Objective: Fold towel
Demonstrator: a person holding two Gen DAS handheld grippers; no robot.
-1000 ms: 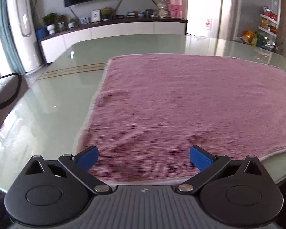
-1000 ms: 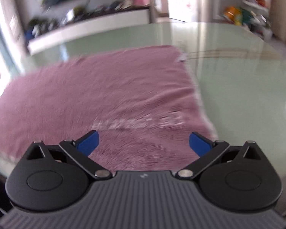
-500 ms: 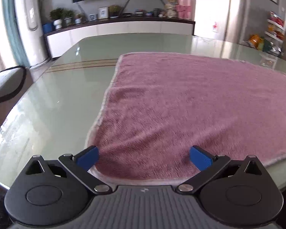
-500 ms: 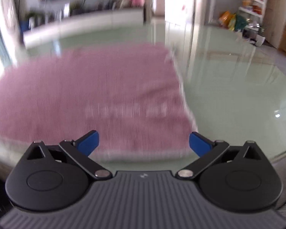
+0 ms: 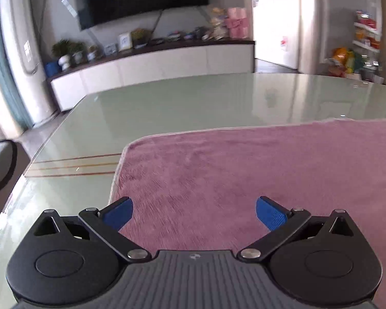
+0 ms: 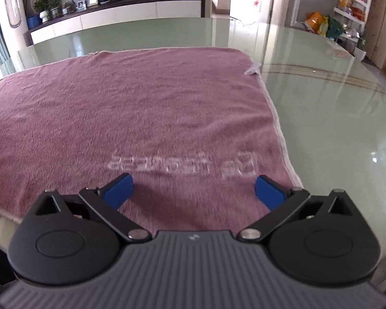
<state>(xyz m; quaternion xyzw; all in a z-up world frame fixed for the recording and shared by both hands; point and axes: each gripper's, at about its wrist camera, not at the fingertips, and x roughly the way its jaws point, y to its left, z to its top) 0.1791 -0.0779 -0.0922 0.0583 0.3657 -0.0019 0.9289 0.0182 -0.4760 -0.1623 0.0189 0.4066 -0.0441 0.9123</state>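
Towel (image 6: 141, 108): pink, flat on glass table (image 6: 321, 103), frame centre, pale lettering near lower edge. Left gripper (image 5: 194, 212): wide, empty, over towel's left corner. Right gripper (image 6: 193, 189): wide, empty, above lettering.

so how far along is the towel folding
Done: the pink terry towel lies spread flat on the pale green glass table, with no fold in it yet. In hand: nothing; the left gripper and right gripper hover open over its near edge. Left: every fold.
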